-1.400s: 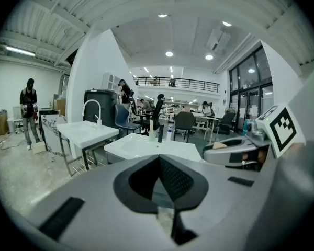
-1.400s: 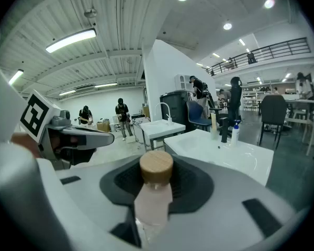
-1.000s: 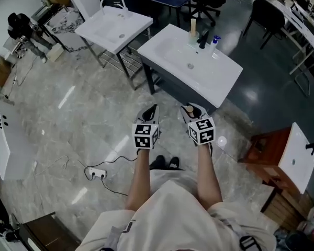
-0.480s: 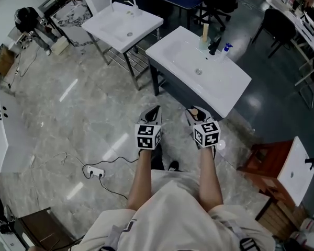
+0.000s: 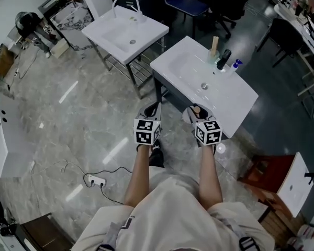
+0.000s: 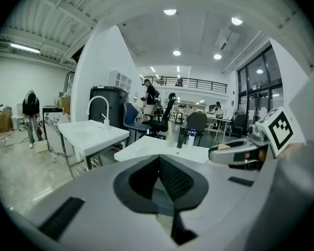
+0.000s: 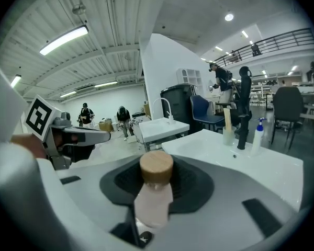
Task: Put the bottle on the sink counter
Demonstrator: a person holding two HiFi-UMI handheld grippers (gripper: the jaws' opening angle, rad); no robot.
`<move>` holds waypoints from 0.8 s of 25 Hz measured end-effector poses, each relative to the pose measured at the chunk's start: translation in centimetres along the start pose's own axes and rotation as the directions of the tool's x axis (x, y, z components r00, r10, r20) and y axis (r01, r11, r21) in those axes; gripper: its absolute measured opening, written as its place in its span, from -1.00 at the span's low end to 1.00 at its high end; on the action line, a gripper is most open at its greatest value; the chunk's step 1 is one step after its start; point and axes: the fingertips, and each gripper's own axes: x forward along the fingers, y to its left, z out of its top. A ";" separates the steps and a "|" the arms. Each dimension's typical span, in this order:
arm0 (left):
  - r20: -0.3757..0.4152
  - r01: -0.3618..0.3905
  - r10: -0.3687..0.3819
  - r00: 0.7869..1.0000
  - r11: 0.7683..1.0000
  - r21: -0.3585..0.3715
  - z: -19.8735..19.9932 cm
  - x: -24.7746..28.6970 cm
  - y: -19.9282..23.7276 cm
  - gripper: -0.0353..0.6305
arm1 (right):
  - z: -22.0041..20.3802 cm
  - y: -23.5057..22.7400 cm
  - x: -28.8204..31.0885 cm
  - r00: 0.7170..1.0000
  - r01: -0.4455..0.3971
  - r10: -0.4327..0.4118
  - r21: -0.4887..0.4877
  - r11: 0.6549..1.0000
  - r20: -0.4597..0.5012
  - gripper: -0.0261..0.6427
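Note:
My right gripper point(image 5: 197, 112) is shut on a pale pink bottle point(image 7: 154, 202) with a round wooden cap point(image 7: 156, 166). The bottle stands upright between the dark pads, and its cap point(image 5: 197, 110) shows just short of the near edge of the white sink counter point(image 5: 227, 95). In the right gripper view the counter point(image 7: 261, 166) spreads ahead and to the right. My left gripper point(image 5: 151, 110) hangs beside the right one, off the counter's left corner, its pads point(image 6: 170, 177) pressed together with nothing between them.
A black tap point(image 5: 223, 59), a cup with a tall stick point(image 5: 214, 47) and a blue-topped pump bottle point(image 5: 235, 65) stand at the counter's far edge. A second white sink point(image 5: 124, 29) stands to the left. A power strip point(image 5: 96, 180) lies on the floor.
Both grippers have come forward to the sink counter's near edge, with the bottle still held in the right one. The left jaws stay together.

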 end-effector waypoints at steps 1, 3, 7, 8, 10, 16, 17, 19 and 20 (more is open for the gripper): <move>-0.002 0.003 -0.003 1.000 1.000 -0.002 0.4 0.7 0.7 -0.88 | 0.5 -0.3 0.8 1.000 0.005 -0.005 0.001 1.000 0.003 -0.59; -0.006 0.016 -0.016 1.000 1.000 -0.006 1.0 1.9 1.7 -0.88 | 1.4 -0.9 2.4 1.000 0.016 -0.016 0.008 1.000 0.003 -0.59; -0.018 0.054 -0.054 0.998 0.999 0.006 2.0 4.6 3.3 -0.88 | 2.7 -2.1 5.2 0.999 0.039 -0.039 0.027 0.999 0.005 -0.59; -0.020 0.063 -0.063 0.998 0.998 0.010 2.3 5.3 3.8 -0.88 | 3.1 -2.3 5.9 0.999 0.046 -0.047 0.032 0.998 0.006 -0.59; -0.022 0.080 -0.079 0.997 0.997 0.019 3.1 6.6 5.0 -0.88 | 3.7 -2.9 7.4 0.998 0.062 -0.062 0.039 0.997 0.009 -0.59; -0.029 0.115 -0.114 0.993 0.992 0.044 4.9 10.0 8.7 -0.88 | 5.2 -4.7 11.4 0.993 0.114 -0.115 0.066 0.991 0.011 -0.59; -0.032 0.119 -0.118 0.993 0.992 0.046 5.1 10.5 9.2 -0.88 | 5.4 -4.9 12.0 0.992 0.122 -0.123 0.070 0.990 0.013 -0.59; -0.035 0.125 -0.124 0.992 0.991 0.047 5.4 11.2 10.2 -0.88 | 5.7 -5.3 12.9 0.991 0.135 -0.137 0.076 0.988 0.016 -0.59; -0.034 0.129 -0.127 0.991 0.991 0.046 5.5 11.6 10.6 -0.88 | 5.9 -5.5 13.2 0.990 0.141 -0.143 0.078 0.987 0.018 -0.59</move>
